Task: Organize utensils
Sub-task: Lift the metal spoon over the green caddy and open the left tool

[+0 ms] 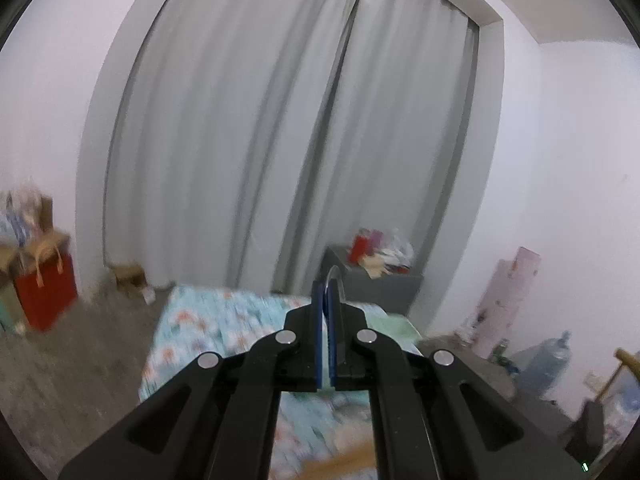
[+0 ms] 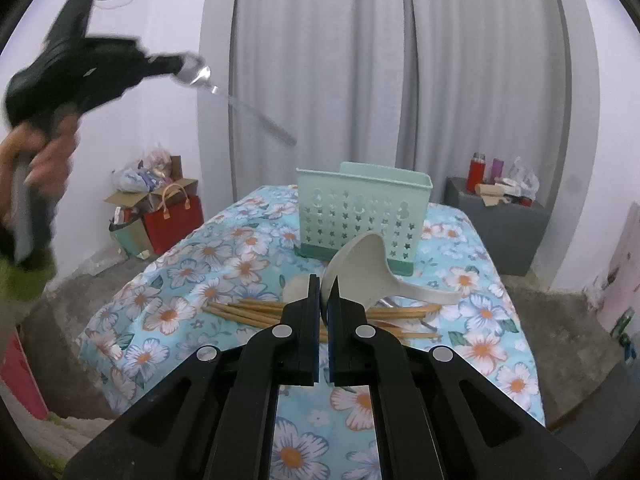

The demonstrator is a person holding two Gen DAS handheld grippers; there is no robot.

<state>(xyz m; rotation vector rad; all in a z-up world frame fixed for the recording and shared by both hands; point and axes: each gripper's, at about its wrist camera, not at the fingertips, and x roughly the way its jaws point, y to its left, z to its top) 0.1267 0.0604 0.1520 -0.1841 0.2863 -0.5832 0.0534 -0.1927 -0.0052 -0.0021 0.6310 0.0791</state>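
My left gripper [image 2: 180, 66] is raised high at the left, shut on the bowl end of a metal spoon [image 2: 244, 106] whose handle slants down to the right. In the left wrist view the spoon's edge [image 1: 335, 280] sticks up between the shut blue pads [image 1: 318, 320]. My right gripper [image 2: 325, 292] is shut on a large white rice ladle [image 2: 360, 268], held above a pile of wooden chopsticks [image 2: 256, 312] on the floral tablecloth [image 2: 208, 264]. A mint green perforated utensil basket [image 2: 362, 212] stands upright behind the ladle.
A grey cabinet [image 2: 500, 224] with red bottles and clutter stands at the back right. A red bag [image 2: 172, 224] and boxes sit on the floor at the left. Grey curtains hang behind the table. More metal utensils lie under the chopsticks.
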